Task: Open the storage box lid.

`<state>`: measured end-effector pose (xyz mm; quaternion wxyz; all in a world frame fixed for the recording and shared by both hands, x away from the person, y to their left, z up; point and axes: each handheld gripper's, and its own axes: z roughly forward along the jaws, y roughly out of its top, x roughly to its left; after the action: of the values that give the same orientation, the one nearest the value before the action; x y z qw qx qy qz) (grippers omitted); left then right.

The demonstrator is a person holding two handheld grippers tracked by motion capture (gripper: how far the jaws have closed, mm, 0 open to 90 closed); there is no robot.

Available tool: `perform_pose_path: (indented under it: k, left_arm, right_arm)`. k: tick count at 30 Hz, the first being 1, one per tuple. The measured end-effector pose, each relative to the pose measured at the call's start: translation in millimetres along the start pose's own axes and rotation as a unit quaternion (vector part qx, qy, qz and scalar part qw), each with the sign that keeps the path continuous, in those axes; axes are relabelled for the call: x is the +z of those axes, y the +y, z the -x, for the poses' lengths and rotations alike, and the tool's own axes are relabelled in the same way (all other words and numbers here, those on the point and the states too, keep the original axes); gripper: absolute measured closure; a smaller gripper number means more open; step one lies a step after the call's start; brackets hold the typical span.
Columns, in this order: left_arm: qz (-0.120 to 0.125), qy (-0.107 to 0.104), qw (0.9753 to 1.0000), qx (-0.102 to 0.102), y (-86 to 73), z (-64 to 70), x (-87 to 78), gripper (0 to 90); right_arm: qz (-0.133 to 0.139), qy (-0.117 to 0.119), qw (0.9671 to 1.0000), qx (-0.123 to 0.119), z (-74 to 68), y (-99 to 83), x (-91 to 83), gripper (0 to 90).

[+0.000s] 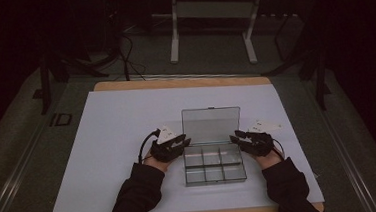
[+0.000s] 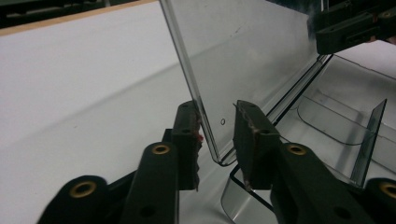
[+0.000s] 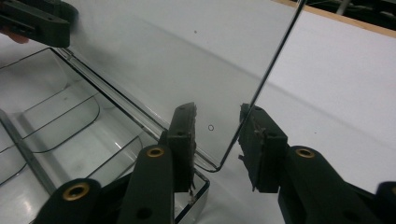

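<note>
The room is dim, its far and side edges sinking into near black, so most of the light falls on the white sheet covering the worktop, whose wooden edge shows along the far and near sides. Grey-green floor surrounds it, with a pale metal rail running along the left. Farther off stands a white metal frame on two legs, dark cables trailing on the floor to its left and black stand legs at the right.

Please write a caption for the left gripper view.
Left gripper straddles the raised clear lid's lower corner, jaws open.
</note>
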<state>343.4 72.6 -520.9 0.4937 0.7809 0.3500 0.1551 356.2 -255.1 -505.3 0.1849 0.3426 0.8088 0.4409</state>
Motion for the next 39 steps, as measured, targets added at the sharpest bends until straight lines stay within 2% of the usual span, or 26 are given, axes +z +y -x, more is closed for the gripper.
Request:
perform_pose_path:
  k: [11, 15, 18, 19, 24, 26, 33, 36, 39]
  left_arm:
    - [-0.014, 0.009, 0.9997, -0.019, 4.0, 0.0, 4.1, 64.6]
    - [-0.015, 0.007, 0.9995, -0.026, 4.1, -1.0, 4.7, 63.7]
    - [-0.021, 0.004, 0.999, -0.039, 5.0, -2.7, 5.4, 62.6]
    - [-0.021, 0.009, 0.9991, -0.036, 5.1, -2.1, 5.7, 61.3]
    - [-0.025, 0.008, 0.9988, -0.041, 5.6, -2.9, 5.8, 60.5]
    - [-0.03, 0.016, 0.9985, -0.043, 6.7, -2.2, 6.1, 58.6]
    - [-0.039, 0.008, 0.9968, -0.07, 7.3, -6.1, 7.7, 56.9]
    - [-0.046, 0.012, 0.9957, -0.08, 7.7, -7.4, 8.4, 54.6]
    - [-0.05, 0.006, 0.9961, -0.072, 7.7, -6.5, 9.8, 56.0]
  right_arm:
    - [-0.005, -0.01, 0.9999, 0.012, -0.1, 0.9, 1.9, 61.5]
    - [-0.005, -0.009, 0.9997, 0.022, 0.8, 0.3, 2.3, 61.4]
    - [-0.008, -0.009, 0.9996, 0.027, 1.1, 0.8, 2.6, 60.5]
    - [-0.009, -0.012, 0.9995, 0.028, 1.2, 0.9, 2.8, 59.8]
    - [-0.008, -0.013, 0.9993, 0.034, 1.7, 0.3, 3.1, 59.3]
    - [-0.01, -0.014, 0.9992, 0.037, 2.0, 0.6, 3.3, 58.5]
    - [-0.015, -0.018, 0.999, 0.039, 2.8, 1.0, 4.1, 58.9]
    - [-0.018, -0.017, 0.9989, 0.039, 2.8, 1.4, 4.7, 59.4]
    - [-0.024, -0.019, 0.9989, 0.035, 1.7, 1.9, 6.2, 59.9]
